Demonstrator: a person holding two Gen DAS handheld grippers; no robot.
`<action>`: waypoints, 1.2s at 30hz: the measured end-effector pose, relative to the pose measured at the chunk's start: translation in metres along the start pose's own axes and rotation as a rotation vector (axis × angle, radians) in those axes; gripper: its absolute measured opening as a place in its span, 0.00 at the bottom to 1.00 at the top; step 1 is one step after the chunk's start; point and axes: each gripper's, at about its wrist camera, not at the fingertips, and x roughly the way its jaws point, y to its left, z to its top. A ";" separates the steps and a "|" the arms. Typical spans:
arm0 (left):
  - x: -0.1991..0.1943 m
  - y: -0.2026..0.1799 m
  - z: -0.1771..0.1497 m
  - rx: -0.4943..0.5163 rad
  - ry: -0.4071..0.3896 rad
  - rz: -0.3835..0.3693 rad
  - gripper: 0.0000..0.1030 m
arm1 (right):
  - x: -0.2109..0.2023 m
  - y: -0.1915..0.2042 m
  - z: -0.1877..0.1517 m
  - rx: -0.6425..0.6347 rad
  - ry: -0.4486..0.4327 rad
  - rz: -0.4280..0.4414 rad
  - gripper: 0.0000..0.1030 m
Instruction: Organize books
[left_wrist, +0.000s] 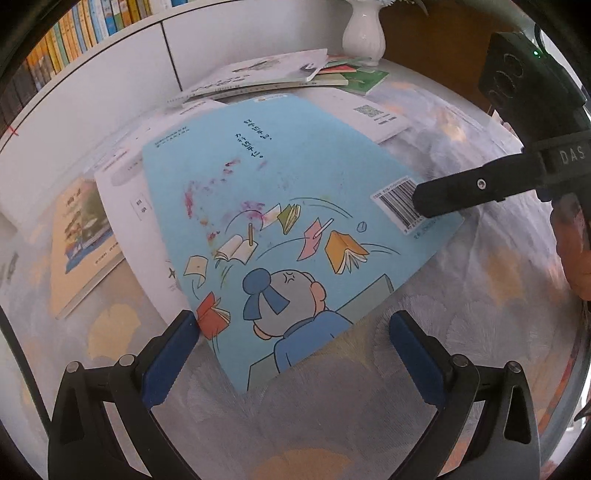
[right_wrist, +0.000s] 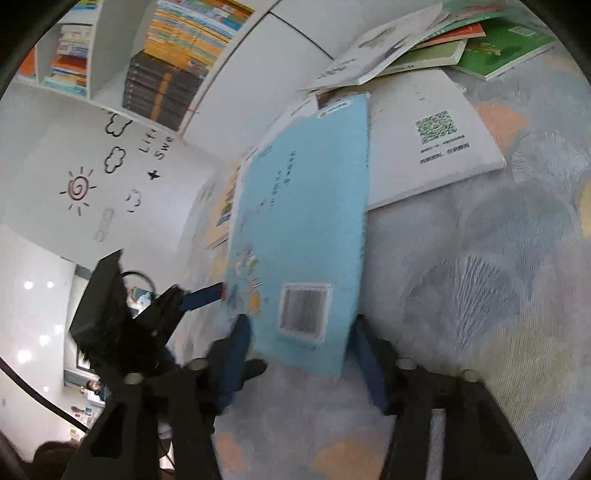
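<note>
White vase (left_wrist: 362, 31) stands on a seemingly leaf-patterned tablecloth (left_wrist: 461, 317)

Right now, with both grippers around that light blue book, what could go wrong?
1. The light blue book overlaps the white book and other books; lifting or dragging it may shift them.
2. The right gripper only straddles a corner near the barcode, so a thin book could sag or slip.
3. The left gripper stands open, giving no support yet.

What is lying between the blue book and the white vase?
In the left wrist view, other books lie between the blue book and the white vase: a white book with a QR code and an overlapping pile.
</note>
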 end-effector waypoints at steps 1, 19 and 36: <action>0.000 0.001 0.000 -0.002 0.002 -0.001 0.99 | -0.001 0.000 0.000 0.008 0.002 0.011 0.39; -0.019 0.021 -0.011 -0.059 0.009 0.010 0.99 | -0.050 0.059 -0.001 -0.142 -0.189 0.079 0.10; -0.093 0.116 -0.108 -0.401 0.020 0.089 0.99 | 0.066 0.202 -0.050 -0.588 0.100 -0.363 0.11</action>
